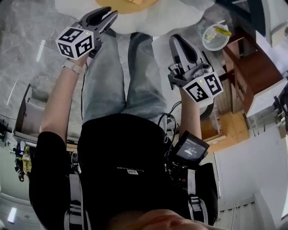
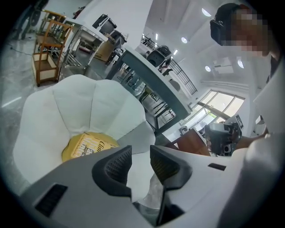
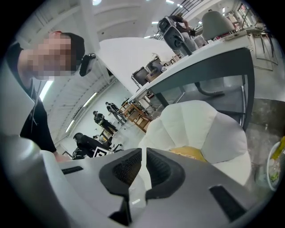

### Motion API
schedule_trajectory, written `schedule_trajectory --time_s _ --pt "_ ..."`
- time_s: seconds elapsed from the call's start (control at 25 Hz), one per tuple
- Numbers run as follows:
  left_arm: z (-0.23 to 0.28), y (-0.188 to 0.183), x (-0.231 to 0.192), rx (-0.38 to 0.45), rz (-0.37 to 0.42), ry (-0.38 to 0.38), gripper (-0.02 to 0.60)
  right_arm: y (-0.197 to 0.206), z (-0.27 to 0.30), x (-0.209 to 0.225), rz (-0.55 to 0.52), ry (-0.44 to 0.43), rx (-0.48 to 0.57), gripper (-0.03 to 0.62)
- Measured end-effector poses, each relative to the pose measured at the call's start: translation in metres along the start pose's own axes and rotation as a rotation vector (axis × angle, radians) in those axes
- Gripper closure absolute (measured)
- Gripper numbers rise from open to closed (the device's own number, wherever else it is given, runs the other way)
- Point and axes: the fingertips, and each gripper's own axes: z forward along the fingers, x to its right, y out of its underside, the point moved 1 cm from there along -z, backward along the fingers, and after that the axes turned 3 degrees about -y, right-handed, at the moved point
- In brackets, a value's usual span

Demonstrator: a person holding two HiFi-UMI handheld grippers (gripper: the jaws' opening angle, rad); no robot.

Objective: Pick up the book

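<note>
The book (image 1: 128, 4) is yellow and lies on the seat of a white petal-shaped chair (image 1: 157, 18) at the top edge of the head view, partly cut off. In the left gripper view the book (image 2: 87, 144) shows just left of the jaws, on the chair's seat (image 2: 67, 107). My left gripper (image 2: 140, 153) is open, with nothing between its pads, and points at the chair (image 1: 110, 15). My right gripper (image 3: 144, 153) is shut and empty, with the book (image 3: 189, 152) beyond its right jaw. In the head view it hangs short of the chair (image 1: 176, 39).
A white wire basket (image 1: 215, 37) with something yellow-green in it stands on the floor right of the chair. A brown wooden cabinet (image 1: 249, 67) stands beside it. Behind the chair run a long grey counter (image 2: 151, 80) and a wooden trolley (image 2: 46, 58). People (image 3: 100, 118) stand far off.
</note>
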Motion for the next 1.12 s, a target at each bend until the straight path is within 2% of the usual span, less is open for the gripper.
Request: schedule_trajectory --time_s 0.52,0.76,0.96,1.12 --pt "0.058 0.066 -0.090 0.041 -0.176 -0.061 0.438 0.048 0.039 0.057 0.015 -0.018 -0.064 0.545" --pt "0.098 0.101 -0.130 0.034 -0.201 -0.078 0.423 0.076 0.069 0.102 0.015 -0.018 -0.083 0.545" --pt "0.127 0.131 -0.158 0.048 -0.311 -0.072 0.400 0.089 0.079 0.134 0.006 -0.014 -0.081 0.545" --pt "0.148 0.143 -0.182 0.073 -0.364 -0.095 0.384 0.099 0.091 0.156 -0.001 -0.016 -0.087 0.545"
